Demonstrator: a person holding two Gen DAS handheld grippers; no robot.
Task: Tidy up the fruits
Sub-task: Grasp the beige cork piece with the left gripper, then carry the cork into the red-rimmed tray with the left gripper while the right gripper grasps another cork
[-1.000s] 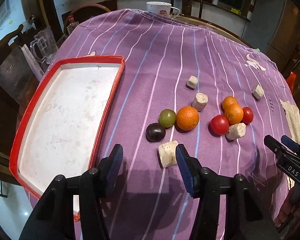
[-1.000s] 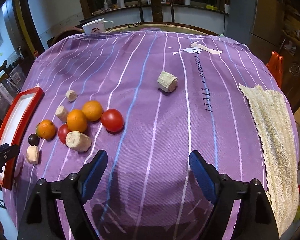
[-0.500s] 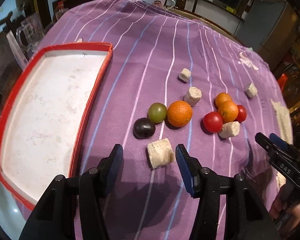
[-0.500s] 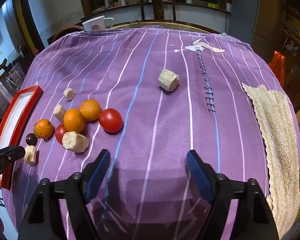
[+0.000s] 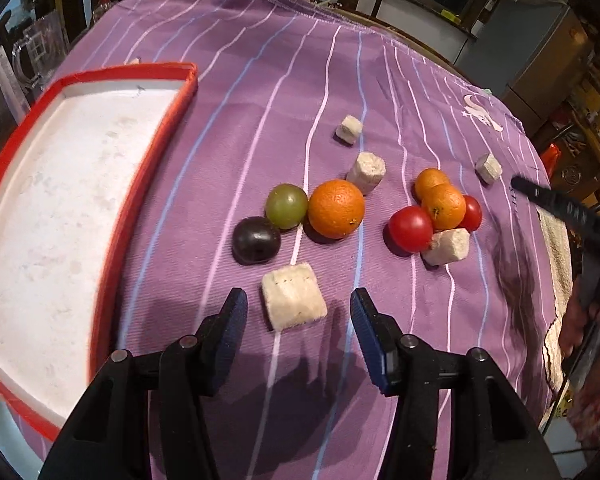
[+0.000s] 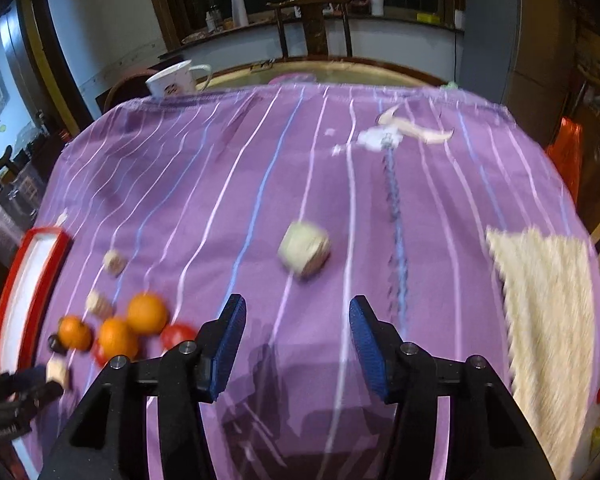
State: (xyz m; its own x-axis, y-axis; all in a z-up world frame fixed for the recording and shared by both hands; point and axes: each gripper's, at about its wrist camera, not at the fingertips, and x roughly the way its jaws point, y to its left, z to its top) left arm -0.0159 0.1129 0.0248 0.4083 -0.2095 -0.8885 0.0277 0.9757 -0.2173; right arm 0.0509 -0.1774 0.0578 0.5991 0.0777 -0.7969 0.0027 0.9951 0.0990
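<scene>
Fruits: oranges, tomatoes and grapes lie loose on the purple striped cloth [image 5: 260, 80], mixed with pale chunks; none in the red-rimmed tray [image 5: 152, 152] at the left
Left tongs [image 5: 296, 312]: open, holding nothing; a pale chunk [image 5: 293, 301] sits just ahead between the tips
Right tongs [image 6: 296, 322]: open and empty; another pale chunk [image 6: 304, 249] lies ahead, blurred
Likely step: closing in on a first piece; which one I cannot tell
Nearest fruit: dark grape [image 5: 256, 239] touching the green grape [image 5: 286, 206], which touches the big orange [image 5: 336, 209]
Doing it well: bracket one piece squarely, pads on opposite sides; close gently, since round fruit may roll and tomatoes [image 5: 410, 228] bruise
Risk: nudging neighbours in the tight cluster; approach from the free side
</scene>
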